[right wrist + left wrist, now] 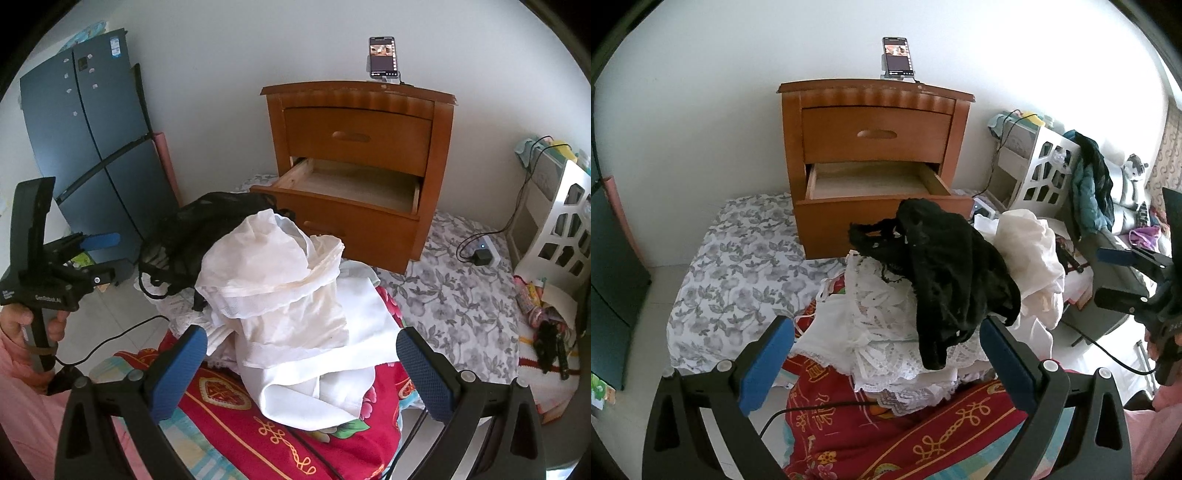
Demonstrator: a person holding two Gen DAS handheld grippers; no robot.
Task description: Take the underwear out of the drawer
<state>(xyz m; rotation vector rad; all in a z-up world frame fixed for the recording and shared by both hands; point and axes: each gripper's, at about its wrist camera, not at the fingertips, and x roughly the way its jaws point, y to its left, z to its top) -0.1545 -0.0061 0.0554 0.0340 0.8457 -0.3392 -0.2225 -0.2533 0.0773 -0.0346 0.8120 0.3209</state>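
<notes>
Both grippers spread wide, nothing held: left gripper low over heap, right gripper likewise, jaws apart either side of white fabric. Black lace underwear draped on top of pile of white lace garments and cream cloth, all on red patterned blanket. Touching right blue pad of left gripper in left wrist view, not pinched. Wooden nightstand behind; lower drawer pulled out, bare inside; upper drawer closed. Phone upright on top. Floral sheet beneath nightstand. Dark fridge left of it in right wrist view.
</notes>
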